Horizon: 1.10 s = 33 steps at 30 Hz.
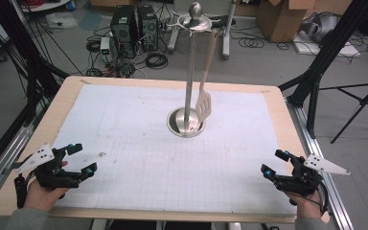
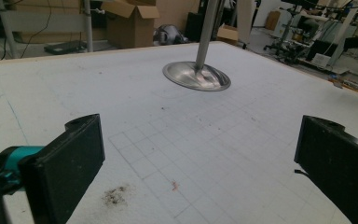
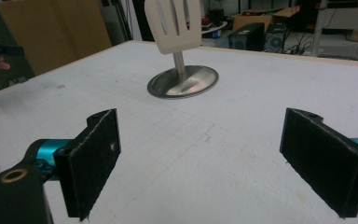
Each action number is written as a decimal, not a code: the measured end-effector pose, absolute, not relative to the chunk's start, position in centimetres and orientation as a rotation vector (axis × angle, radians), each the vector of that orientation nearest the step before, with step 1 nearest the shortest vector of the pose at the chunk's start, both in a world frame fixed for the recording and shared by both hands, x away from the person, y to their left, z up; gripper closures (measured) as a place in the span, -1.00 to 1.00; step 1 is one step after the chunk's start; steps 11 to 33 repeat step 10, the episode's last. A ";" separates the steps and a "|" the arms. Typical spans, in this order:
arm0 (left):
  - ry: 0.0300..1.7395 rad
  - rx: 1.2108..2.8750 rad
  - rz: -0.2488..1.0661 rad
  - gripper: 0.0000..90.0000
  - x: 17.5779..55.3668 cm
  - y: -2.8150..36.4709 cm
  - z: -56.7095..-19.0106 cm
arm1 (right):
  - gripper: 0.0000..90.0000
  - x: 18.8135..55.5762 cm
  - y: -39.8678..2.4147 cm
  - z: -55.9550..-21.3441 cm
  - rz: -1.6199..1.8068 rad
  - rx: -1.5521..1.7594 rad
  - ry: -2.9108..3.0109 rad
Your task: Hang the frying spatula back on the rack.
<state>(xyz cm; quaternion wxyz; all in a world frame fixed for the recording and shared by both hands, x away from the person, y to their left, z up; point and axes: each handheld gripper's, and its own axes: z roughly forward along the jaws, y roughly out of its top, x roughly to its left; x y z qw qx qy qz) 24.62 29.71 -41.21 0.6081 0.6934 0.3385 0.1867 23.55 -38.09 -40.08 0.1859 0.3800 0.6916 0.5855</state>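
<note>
We held both grippers, left (image 1: pixel 81 158) and right (image 1: pixel 273 163), agape and empty, judging the spatula (image 1: pixel 203 103) at twelve o'clock needed reaching next.

Left gripper (image 1: pixel 82 158) low at near-left, held in left hand (image 1: pixel 40 191), jaws wide apart, nothing between them. Right gripper (image 1: pixel 273 163) low at near-right, held in right hand (image 1: pixel 306 201), jaws wide apart too, nothing gripped.
</note>
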 end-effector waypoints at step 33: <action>0.801 1.622 0.456 -0.96 24.5 29.8 -41.5 | -0.75 23.9 -39.3 -40.8 1.671 1.115 1.908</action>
